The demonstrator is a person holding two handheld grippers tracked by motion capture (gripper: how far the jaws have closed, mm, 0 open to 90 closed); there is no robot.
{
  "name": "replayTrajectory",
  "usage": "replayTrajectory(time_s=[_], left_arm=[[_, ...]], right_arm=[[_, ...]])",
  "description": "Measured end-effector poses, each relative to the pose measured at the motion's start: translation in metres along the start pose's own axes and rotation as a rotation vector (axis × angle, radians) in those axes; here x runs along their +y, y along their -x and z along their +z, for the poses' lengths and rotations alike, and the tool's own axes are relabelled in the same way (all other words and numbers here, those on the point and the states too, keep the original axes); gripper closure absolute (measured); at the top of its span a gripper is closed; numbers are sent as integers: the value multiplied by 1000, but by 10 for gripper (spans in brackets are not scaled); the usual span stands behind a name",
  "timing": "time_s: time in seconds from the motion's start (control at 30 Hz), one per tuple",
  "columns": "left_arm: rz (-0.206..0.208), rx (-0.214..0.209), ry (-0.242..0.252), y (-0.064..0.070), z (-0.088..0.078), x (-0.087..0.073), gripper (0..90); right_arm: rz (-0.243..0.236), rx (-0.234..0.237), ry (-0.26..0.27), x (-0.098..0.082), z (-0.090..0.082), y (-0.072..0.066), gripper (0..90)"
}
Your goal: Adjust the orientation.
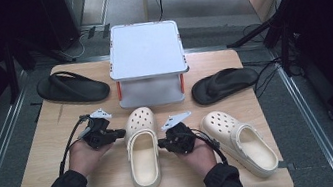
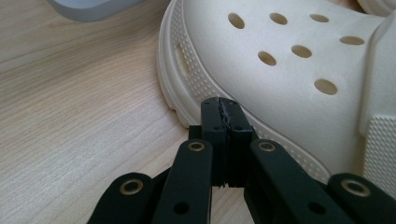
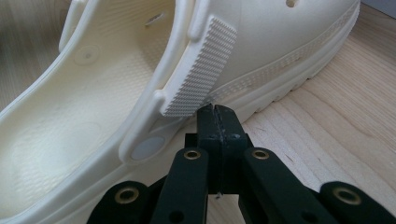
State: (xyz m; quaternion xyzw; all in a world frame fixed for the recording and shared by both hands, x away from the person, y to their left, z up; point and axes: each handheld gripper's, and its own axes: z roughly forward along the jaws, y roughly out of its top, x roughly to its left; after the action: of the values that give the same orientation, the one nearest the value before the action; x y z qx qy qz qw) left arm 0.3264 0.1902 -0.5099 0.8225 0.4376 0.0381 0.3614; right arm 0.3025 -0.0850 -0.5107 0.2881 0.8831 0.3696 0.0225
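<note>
A cream clog (image 1: 142,148) lies in the middle of the wooden table (image 1: 50,142), toe toward the far side. My left gripper (image 1: 121,132) is shut with nothing in it, its tip close to the clog's left side (image 2: 289,60) by the sole rim. My right gripper (image 1: 161,143) is shut and empty too, its tip beside the clog's right side, just below the ribbed strap end (image 3: 198,74). A second cream clog (image 1: 240,141) lies at the right, angled.
A white two-tier rack (image 1: 147,61) with orange posts stands at the back middle. Two black flip-flops lie beside it, one at the back left (image 1: 72,88) and one at the right (image 1: 224,84). Bare wood shows at the front left.
</note>
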Motion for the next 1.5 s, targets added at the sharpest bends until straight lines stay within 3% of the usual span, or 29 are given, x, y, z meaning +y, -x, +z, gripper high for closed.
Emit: replayTrajectory(time_s=[0.17,0.37,0.47,0.7,0.73,0.83,1.13,1.5], left_arm=[[4,-3,-2,-1,1,2,895],[2,1,1,-5,-4,1,805],[-17,-25,6,-7,-9,2,709],[-15,-53,-1,-9,-18,0,500],[-18,-59,-14,-9,-20,-1,469],[-12,-64,-11,-9,-24,-3,430],[-14,-47,0,-14,-29,-6,395],[-18,-43,10,-15,-34,-4,399]], right_arm=[[9,-8,1,0,2,2,900],[8,-14,15,-1,-5,4,900],[18,-9,27,-2,-11,6,848],[41,-23,62,-4,-27,10,756],[46,-26,82,-4,-36,11,725],[71,-11,90,-6,-45,14,673],[97,-36,96,-15,-73,19,599],[145,-94,123,-33,-108,17,598]])
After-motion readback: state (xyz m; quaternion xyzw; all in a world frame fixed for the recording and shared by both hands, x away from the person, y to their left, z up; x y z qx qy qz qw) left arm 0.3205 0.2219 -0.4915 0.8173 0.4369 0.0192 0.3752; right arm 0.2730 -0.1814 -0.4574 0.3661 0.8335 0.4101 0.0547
